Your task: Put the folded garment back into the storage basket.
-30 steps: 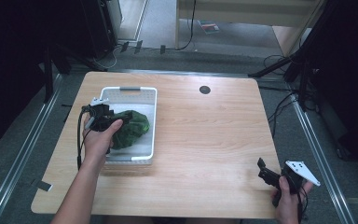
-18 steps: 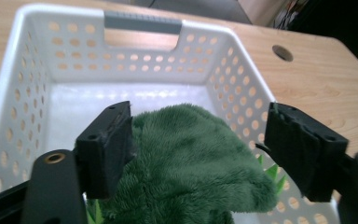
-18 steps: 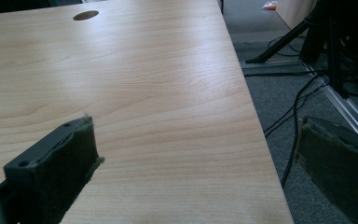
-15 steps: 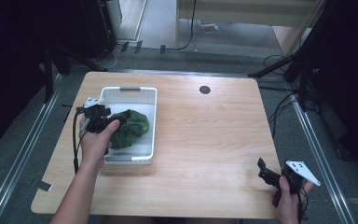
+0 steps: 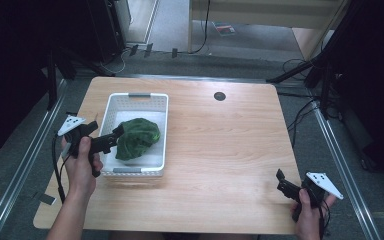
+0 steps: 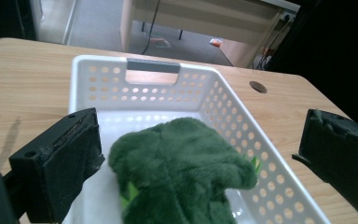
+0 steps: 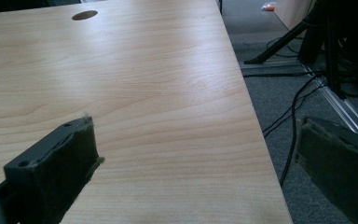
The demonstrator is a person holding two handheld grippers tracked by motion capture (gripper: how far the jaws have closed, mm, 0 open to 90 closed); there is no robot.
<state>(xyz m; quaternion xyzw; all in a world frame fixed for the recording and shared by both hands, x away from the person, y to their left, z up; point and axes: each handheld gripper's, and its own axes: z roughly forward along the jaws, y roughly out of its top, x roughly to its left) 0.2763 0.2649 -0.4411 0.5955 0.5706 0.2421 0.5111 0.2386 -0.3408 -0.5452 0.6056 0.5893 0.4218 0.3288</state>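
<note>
Left gripper [image 6: 200,154]: jaws wide apart, flanking green plush toy [image 6: 182,163] in white basket [image 6: 149,91]; right gripper [image 7: 196,172]: jaws apart, empty, over bench [image 7: 144,79] edge.

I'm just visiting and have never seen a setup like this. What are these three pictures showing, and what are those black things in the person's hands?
No robot here: a person holds a hand-operated grasping tool in each hand. The high view looks down on a wooden table. The other two pictures come from small cameras riding on each tool, looking along its two black jaws. On the table sits a white basket holding a green plush toy. The left tool reaches into the basket, jaws open on either side of the toy, not gripping it. The right tool waits open near the table's near right corner, holding nothing.
</note>
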